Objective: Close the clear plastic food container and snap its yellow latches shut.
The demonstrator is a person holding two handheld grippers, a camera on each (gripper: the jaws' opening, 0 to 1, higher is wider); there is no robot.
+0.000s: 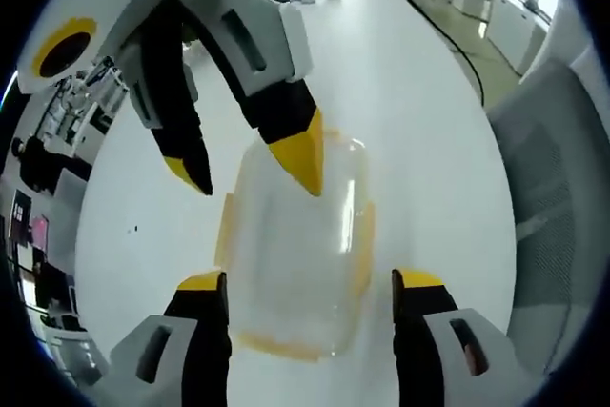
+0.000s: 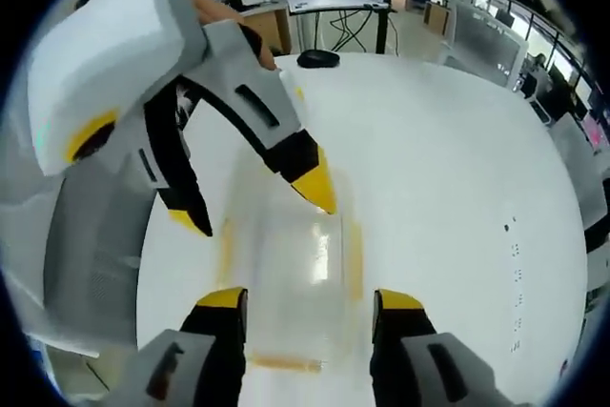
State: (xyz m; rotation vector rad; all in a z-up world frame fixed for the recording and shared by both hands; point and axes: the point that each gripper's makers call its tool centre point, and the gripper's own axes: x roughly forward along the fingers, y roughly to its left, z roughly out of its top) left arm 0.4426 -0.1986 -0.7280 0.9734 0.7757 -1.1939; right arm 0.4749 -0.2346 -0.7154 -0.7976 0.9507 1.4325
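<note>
On the white table (image 1: 419, 111) in the left gripper view lies one clear container (image 1: 297, 245) with yellow latches (image 1: 227, 231) along its sides, three of them countable: one on each long side and one at the near end. The left gripper (image 1: 310, 285) rises from the bottom with its two yellow-tipped jaws spread wide, one on either side of the container's near end, closed on nothing. The right gripper (image 1: 253, 173) reaches in from the upper left, jaws parted, one tip over the far end of the lid, the other just off the container's side; whether the tip touches the lid cannot be told. A grey chair (image 1: 562, 188) stands at the table's right edge, with office desks beyond.

Seen from the right gripper view, the same single container (image 2: 291, 278) is blurred, its latches (image 2: 355, 259) showing as yellow streaks. The right gripper (image 2: 307, 300) straddles its near end with jaws wide apart. The left gripper (image 2: 257, 207) comes down from the upper left, jaws parted, one tip above the lid. One dark round object (image 2: 317, 58) sits at the table's (image 2: 457, 169) far edge, with desks and a monitor behind.
</note>
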